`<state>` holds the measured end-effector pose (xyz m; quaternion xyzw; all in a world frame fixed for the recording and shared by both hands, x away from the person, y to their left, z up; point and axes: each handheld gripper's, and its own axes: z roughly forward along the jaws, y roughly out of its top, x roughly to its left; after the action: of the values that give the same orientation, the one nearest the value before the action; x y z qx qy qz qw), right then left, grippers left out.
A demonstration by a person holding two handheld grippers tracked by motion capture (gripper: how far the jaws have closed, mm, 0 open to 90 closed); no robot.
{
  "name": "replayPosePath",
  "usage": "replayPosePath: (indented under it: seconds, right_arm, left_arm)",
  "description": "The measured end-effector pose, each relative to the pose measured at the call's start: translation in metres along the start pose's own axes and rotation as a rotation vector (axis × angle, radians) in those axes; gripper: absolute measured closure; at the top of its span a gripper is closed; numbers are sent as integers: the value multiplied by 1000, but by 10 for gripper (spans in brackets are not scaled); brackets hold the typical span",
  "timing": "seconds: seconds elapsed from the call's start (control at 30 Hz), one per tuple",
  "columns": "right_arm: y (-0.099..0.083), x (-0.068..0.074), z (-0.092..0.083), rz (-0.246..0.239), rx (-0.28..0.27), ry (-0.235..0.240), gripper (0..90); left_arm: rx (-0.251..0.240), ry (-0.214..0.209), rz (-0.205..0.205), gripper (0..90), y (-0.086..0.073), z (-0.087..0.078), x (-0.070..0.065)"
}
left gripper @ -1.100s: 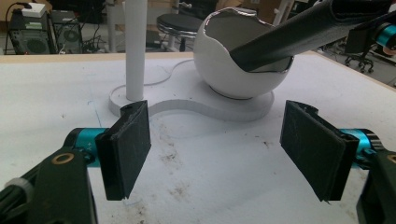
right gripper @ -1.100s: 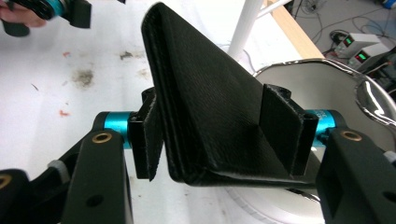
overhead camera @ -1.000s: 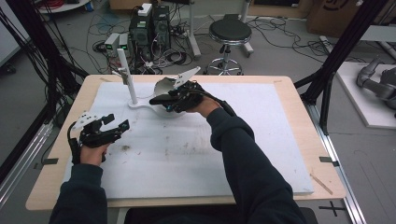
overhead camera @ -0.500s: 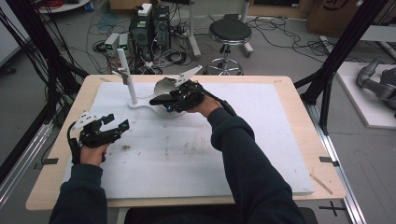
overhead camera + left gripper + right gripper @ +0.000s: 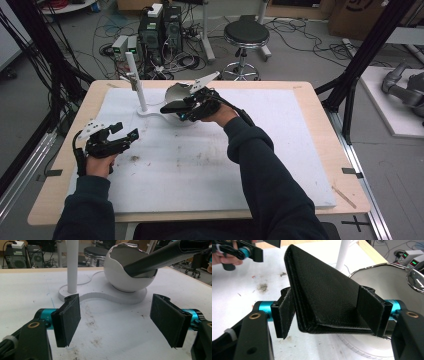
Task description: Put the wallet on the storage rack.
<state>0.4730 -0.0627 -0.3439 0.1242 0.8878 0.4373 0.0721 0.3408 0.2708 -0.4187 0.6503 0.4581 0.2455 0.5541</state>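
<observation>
My right gripper (image 5: pixel 176 108) sits at the rim of the white bowl (image 5: pixel 130 275), with a black leather case (image 5: pixel 324 300) lying between its jaws. The jaws have just been opening and now stand wide. In the right gripper view the case leans against the right-hand pad, while the left-hand pad looks slightly clear of it, so I cannot call it a firm grip. One end of the case points out over the mat toward my other hand; in the left gripper view I see the case resting on the bowl's jagged rim and dipping into the hollow.

My left gripper (image 5: pixel 119 138) hovers low over the white mat (image 5: pixel 280 150), jaws spread wide with nothing between them, aimed at the bowl and well apart from it.

The bowl stands on a flat white base (image 5: pixel 100 296) that also carries an upright white post (image 5: pixel 135 82), just beside the bowl on the left gripper's side. The post and the bowl wall hem in the right gripper on that side. The near half of the mat lies open between my two hands, marked with some dirty smudges (image 5: pixel 135 159). The wooden table (image 5: pixel 345 185) edge runs around the mat, close behind the bowl at the far side.
</observation>
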Motion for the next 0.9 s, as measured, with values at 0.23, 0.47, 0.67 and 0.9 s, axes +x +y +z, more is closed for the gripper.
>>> replayPosePath:
  seconds: [0.23,0.47,0.67,0.9]
  right_arm:
    - [-2,-2,-3,15,-11,11,324]
    - [-3,-2,0,2,11,-2,342]
    - [-3,1,1,-25,25,-53,387]
    - [-4,3,2,18,-1,-15,281]
  left_arm:
    - [-2,0,2,244,0,0,0]
    - [0,1,1,245,0,0,-1]
    - [-2,1,2,245,0,0,-1]
    - [-2,0,1,245,0,0,0]
